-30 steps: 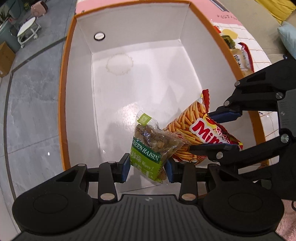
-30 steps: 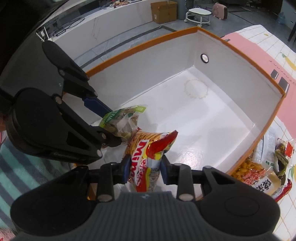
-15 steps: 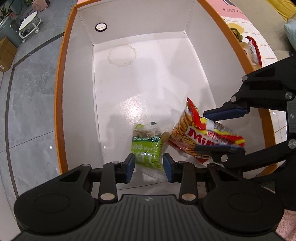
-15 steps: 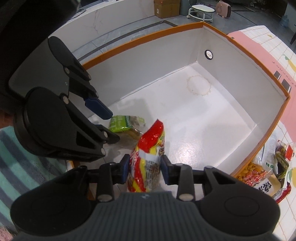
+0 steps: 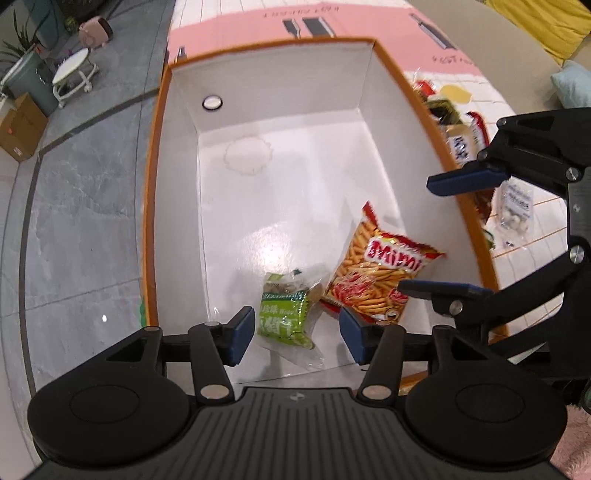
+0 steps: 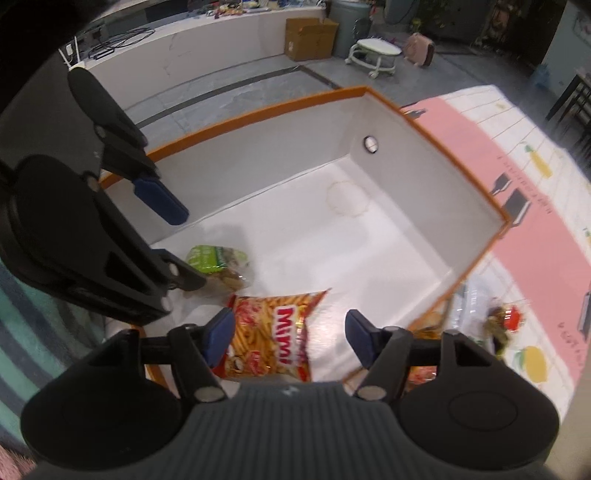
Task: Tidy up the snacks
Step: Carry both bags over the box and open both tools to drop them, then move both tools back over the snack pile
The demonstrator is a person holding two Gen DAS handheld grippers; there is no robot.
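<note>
White box (image 5: pixel 177 206) rimmed orange — green raisin packet (image 5: pixel 282 314), red-orange Mimi bag (image 5: pixel 380 273).

Two snack packets (image 5: pixel 286 314) inside box (image 5: pixel 177 206)

This looks like a home, probably a living room used also for storage. The floor (image 5: pixel 74 206) is of large grey marble-like tiles with dark border lines. At the upper left of the left wrist view stand a small white stool on wheels (image 5: pixel 72 70), a cardboard box (image 5: pixel 18 129), a grey bin (image 5: pixel 27 79) and a potted plant (image 5: pixel 22 40). At the upper right lie a yellow blanket (image 5: pixel 535 26) and a pale blue cushion (image 5: pixel 572 86). The surface wears a pink and white cloth (image 6: pixel 535 236) with printed drawings. A striped rug (image 6: pixel 26 332), somewhat blurred, is at the lower left of the right wrist view.
</note>
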